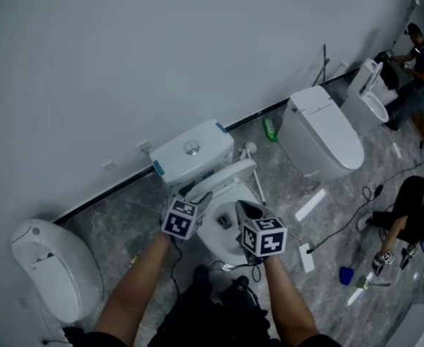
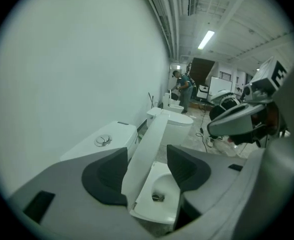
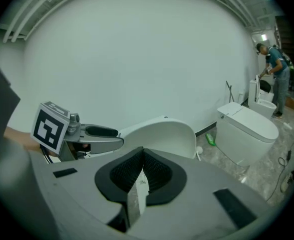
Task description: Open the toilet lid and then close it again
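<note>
**A:** What is furthest left?

**B:** A closed white toilet [image 1: 49, 262] on the grey marble floor [image 1: 118, 226]. It sits at about eight o'clock from the toilet in the middle, against the white wall [image 1: 125, 56].

**A:** And the left gripper?

**B:** The left gripper [image 1: 197, 201] reaches in at the middle toilet's nine o'clock side, with its marker cube toward the person. Its jaws are spread wide. In the left gripper view the lid [image 2: 149, 149] stands edge-on between the two dark pads [image 2: 106, 176]. It is close against the left pad and clear of the right one, so nothing is pinched.

**A:** Where is the lid, then?

**B:** Raised. It stands up at twelve o'clock of the open bowl [image 1: 222, 226] and tilts back toward the cistern [image 1: 191, 150] with its round flush button. The bowl's rim is uncovered.

**A:** The right gripper?

**B:** The right gripper [image 1: 246, 212] is over the bowl's three o'clock side. Its jaws are pressed together and point at the lid's inner face without touching it.

**A:** Further right?

**B:** A green bottle [image 1: 270, 129] lies by the wall at about one o'clock. Beyond it, near two o'clock, is a second closed toilet [image 1: 323, 132]. A blue cup [image 1: 347, 275] stands on the floor at about four o'clock. At the far right a standing person [image 1: 416, 67] bends over another toilet with its lid up [image 1: 367, 96].
</note>
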Motion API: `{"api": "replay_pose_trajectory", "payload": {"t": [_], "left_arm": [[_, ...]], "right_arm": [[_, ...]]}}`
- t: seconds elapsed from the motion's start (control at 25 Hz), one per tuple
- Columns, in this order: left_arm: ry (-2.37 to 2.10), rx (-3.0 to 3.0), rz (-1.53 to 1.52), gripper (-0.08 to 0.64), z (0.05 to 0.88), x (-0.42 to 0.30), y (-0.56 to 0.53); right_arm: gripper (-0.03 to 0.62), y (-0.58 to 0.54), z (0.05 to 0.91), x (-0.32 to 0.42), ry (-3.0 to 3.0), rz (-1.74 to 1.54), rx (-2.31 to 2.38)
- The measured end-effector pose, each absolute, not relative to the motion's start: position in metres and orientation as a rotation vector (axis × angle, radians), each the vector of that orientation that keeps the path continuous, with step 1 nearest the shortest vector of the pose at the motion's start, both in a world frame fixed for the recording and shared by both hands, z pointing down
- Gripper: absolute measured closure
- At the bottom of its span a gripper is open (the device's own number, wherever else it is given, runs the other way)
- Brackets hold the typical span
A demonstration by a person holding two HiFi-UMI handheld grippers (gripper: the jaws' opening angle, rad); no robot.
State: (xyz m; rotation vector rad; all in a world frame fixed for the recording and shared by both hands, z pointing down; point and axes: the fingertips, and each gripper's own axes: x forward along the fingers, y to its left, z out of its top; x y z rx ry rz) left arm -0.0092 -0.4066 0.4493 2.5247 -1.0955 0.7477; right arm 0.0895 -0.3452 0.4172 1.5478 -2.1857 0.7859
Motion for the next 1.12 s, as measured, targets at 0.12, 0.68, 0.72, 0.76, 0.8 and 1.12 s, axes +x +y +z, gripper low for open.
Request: {"api": "replay_pose_trajectory", "payload": {"t": [0.12,0.68,0.72,0.76,0.8,1.12], "left_arm": [[-1.055,2.525,0.811,0.319,0.461,-0.009,-0.413],[-0.923,2.561,0.789,0.337,0.469,0.006,-0.407],[-0.911,2.572,0.79,0.336,0.469,0.009,-0.405],[-0.896,2.58,0.795,0.336,0.47,0.011,-0.4],[-0.881,2.585,0.801,0.336,0.471,0.011,-0.394],[-0.809,2.632,0.823,0.331,0.476,0.026,-0.359]], "right_arm": [[0.581,-0.344,0.423,0.092,-2.155,0.79,1.555],[0.581,-0.341,0.451,0.1,-2.071,0.821,1.587],[0.581,-0.341,0.454,0.101,-2.066,0.825,1.589],[0.581,-0.34,0.457,0.102,-2.063,0.834,1.592],[0.581,-0.338,0.46,0.101,-2.065,0.849,1.594],[0.581,-0.348,0.464,0.109,-2.103,0.845,1.58]]}}
